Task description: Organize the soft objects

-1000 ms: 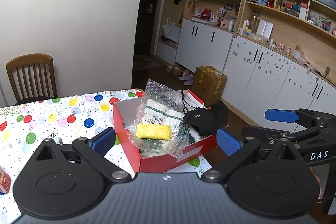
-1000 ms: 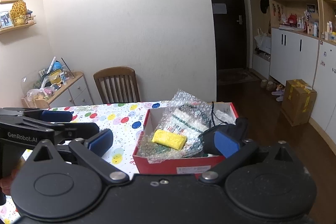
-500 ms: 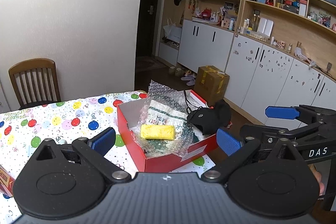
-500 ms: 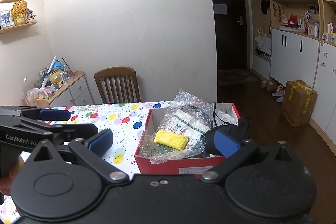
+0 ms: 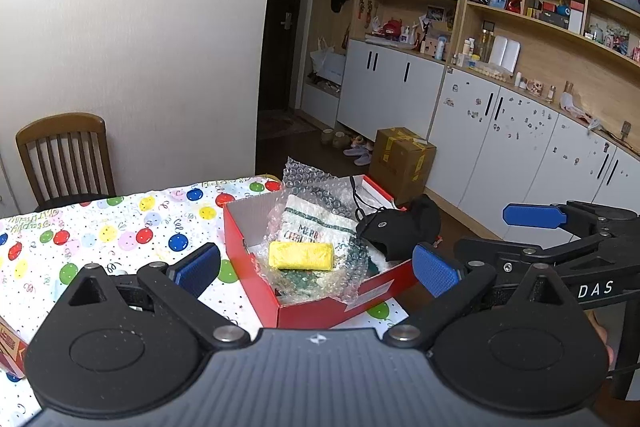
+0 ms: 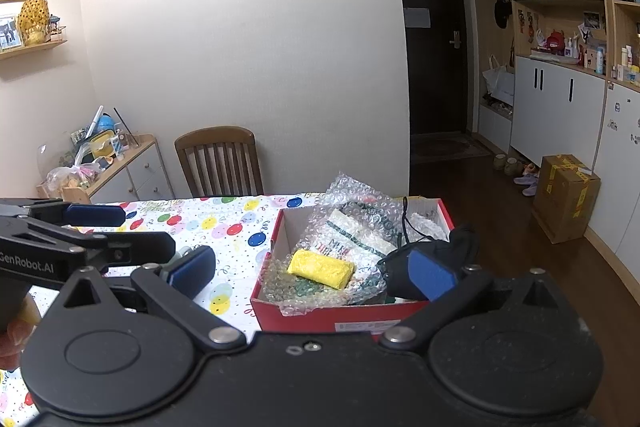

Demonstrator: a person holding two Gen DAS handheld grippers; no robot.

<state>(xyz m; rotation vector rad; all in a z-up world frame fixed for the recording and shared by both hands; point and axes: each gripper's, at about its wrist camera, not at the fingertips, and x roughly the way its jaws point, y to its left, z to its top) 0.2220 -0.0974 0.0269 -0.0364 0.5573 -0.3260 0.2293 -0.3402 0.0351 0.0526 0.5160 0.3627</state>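
Note:
A red shoebox (image 5: 256, 259) (image 6: 332, 319) stands at the table's right end. In it lie a yellow rolled cloth (image 5: 301, 255) (image 6: 321, 269), bubble wrap (image 5: 312, 183) (image 6: 356, 195), a white and green "Merry Christmas" cloth (image 5: 316, 227) (image 6: 352, 233) and a black soft item with a cord (image 5: 400, 227) (image 6: 460, 247) at the right rim. My left gripper (image 5: 316, 269) is open and empty, held back from the box. My right gripper (image 6: 312, 271) is open and empty, also short of the box. Each gripper shows in the other's view, the right one (image 5: 532, 239) and the left one (image 6: 96, 231).
The table has a balloon-print cloth (image 5: 100, 231) (image 6: 208, 223). A wooden chair (image 5: 64, 155) (image 6: 220, 163) stands behind it. A red-edged box corner (image 5: 8, 343) sits at the near left. A cardboard box (image 5: 400, 159) (image 6: 568, 195) is on the floor by white cabinets.
Both grippers have drawn back and risen a little; the box looks slightly smaller and lower in view. Nothing was taken hold of or released.

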